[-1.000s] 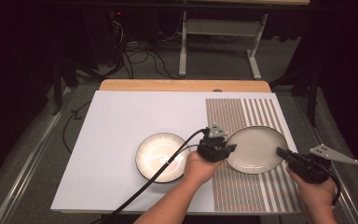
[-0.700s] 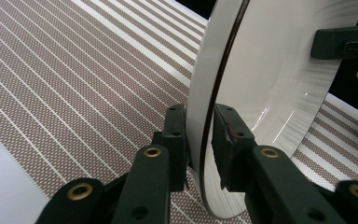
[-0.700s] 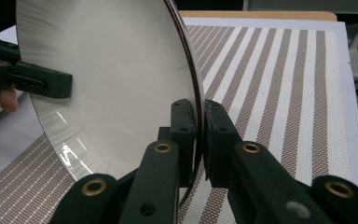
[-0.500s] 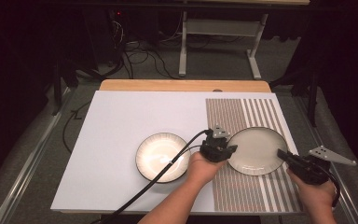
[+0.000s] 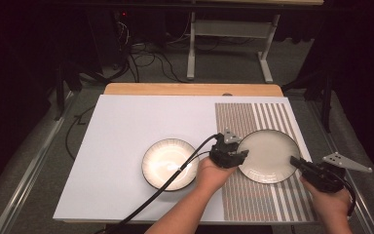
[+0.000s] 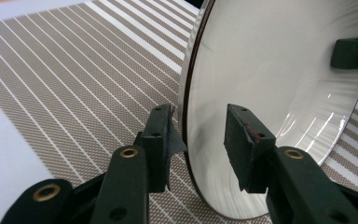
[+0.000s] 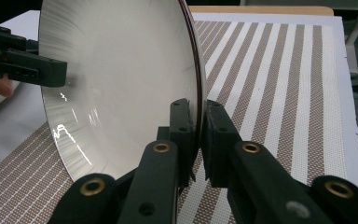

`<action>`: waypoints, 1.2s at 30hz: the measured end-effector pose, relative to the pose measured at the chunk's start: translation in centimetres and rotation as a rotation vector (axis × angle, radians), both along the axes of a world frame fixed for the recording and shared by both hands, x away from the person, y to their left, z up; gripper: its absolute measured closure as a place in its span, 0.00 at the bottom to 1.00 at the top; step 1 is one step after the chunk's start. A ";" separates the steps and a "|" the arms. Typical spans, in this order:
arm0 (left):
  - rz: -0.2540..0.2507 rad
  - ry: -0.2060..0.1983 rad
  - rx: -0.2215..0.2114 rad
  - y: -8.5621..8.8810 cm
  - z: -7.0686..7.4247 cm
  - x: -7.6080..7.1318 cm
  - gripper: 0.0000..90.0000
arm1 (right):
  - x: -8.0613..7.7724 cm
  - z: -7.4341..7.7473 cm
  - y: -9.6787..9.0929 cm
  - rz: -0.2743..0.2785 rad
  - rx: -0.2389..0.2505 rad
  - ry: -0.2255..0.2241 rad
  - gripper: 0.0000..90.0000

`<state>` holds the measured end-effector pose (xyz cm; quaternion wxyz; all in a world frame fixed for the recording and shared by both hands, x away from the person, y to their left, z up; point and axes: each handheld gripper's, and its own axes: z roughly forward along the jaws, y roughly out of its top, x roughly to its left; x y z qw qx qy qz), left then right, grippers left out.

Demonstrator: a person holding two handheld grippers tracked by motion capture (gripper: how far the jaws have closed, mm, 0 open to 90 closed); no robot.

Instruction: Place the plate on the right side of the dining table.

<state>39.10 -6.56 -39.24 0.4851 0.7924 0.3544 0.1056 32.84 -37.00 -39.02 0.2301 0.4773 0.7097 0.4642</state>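
Here, scene: I stand at a white table (image 5: 126,126) with a gripper in each hand; a striped placemat (image 5: 272,117) covers the table's right part.
Right plate (image 5: 269,155): a pale plate with a dark rim lies over the striped placemat, between my two grippers.
Right gripper (image 7: 196,122): its jaws are pressed together on the right plate's rim, one jaw on each face of the rim, at the plate's lower right edge in the high view.
Left gripper (image 6: 199,140): its jaws stand apart around the right plate's left rim; the jaw on the outer side sits just beside the rim, the other hangs over the pale inner face with a gap. Whether either pad touches, I cannot tell.
Plate's tilt: in both gripper views the plate looks steeply tilted, but those cameras turn with my hands; from the high view I cannot tell whether it is lifted off the placemat.
Left plate (image 5: 169,164): a second dark-rimmed plate rests on the bare white table, just left of my left hand (image 5: 212,173); the gripper's black cable (image 5: 175,180) crosses it and hides part of its right side.
Cut off: my forearms run out of the high view's bottom edge, and my right hand (image 5: 330,201) sits at the table's right edge.
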 end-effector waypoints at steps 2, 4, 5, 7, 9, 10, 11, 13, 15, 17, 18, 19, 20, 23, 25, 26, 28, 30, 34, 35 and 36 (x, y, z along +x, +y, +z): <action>0.001 -0.012 0.007 0.1 0.1 -0.1 0.66 | 0.0 0.0 0.0 0.002 0.000 -0.001 0.96; 0.010 -0.037 0.003 0.5 0.4 -0.3 0.63 | 0.0 0.0 0.0 0.002 -0.003 -0.004 0.96; 0.010 -0.050 0.001 1.1 0.7 -0.5 0.60 | 0.0 0.1 0.1 0.003 -0.003 -0.004 0.96; 0.012 -0.062 -0.003 1.4 0.9 -0.6 0.56 | 0.0 0.1 0.1 0.005 -0.008 -0.008 0.96; 0.008 -0.066 -0.013 2.2 1.1 -1.0 0.56 | 0.0 0.1 0.1 0.005 -0.013 -0.009 0.96; 0.011 -0.070 -0.016 2.4 1.2 -1.1 0.55 | 0.0 0.1 0.2 0.005 -0.011 -0.008 0.96; 0.012 -0.071 -0.023 2.7 1.2 -1.3 0.55 | 0.0 0.1 0.2 0.005 -0.011 -0.008 0.96; 0.011 -0.075 -0.030 3.1 1.3 -1.5 0.53 | 0.1 0.1 0.1 0.007 -0.011 -0.010 0.95; 0.015 -0.092 -0.043 4.2 1.8 -2.0 0.48 | 0.1 0.1 0.1 0.003 -0.014 -0.005 0.95; 0.018 -0.097 -0.045 4.6 1.9 -2.2 0.45 | 0.1 0.1 0.1 0.003 -0.017 -0.007 0.95; 0.023 -0.100 -0.054 5.2 2.0 -2.4 0.44 | 0.1 0.1 0.2 0.003 -0.017 -0.006 0.95; 0.032 -0.104 -0.060 5.9 2.2 -2.5 0.40 | 0.1 0.2 0.2 0.002 -0.019 -0.004 0.95; 0.045 -0.112 -0.063 6.6 2.3 -2.7 0.39 | 0.1 0.2 0.2 0.000 -0.019 -0.002 0.95; 0.067 -0.125 -0.075 8.2 2.5 -3.1 0.31 | 0.2 0.2 0.2 -0.001 -0.022 0.002 0.95; 0.082 -0.132 -0.073 9.3 2.6 -3.3 0.25 | 0.2 0.2 0.2 -0.003 -0.025 0.003 0.95; 0.082 -0.132 -0.073 9.3 2.6 -3.3 0.22 | 0.2 0.2 0.2 -0.004 -0.025 0.005 0.95; 0.101 -0.139 -0.068 10.6 2.7 -3.6 0.17 | 0.3 0.2 0.2 -0.006 -0.026 0.006 0.95; 0.120 -0.151 -0.059 11.9 2.7 -3.9 0.14 | 0.3 0.2 0.3 -0.008 -0.028 0.007 0.95; 0.175 -0.166 -0.053 15.9 2.8 -4.7 0.06 | 0.4 0.2 0.3 -0.015 -0.027 0.018 0.94; 0.189 -0.172 -0.046 16.7 2.8 -4.9 0.05 | 0.5 0.1 0.3 -0.018 -0.028 0.020 0.94; 0.189 -0.172 -0.046 16.7 2.8 -4.9 0.04 | 0.5 0.1 0.3 -0.018 -0.028 0.020 0.94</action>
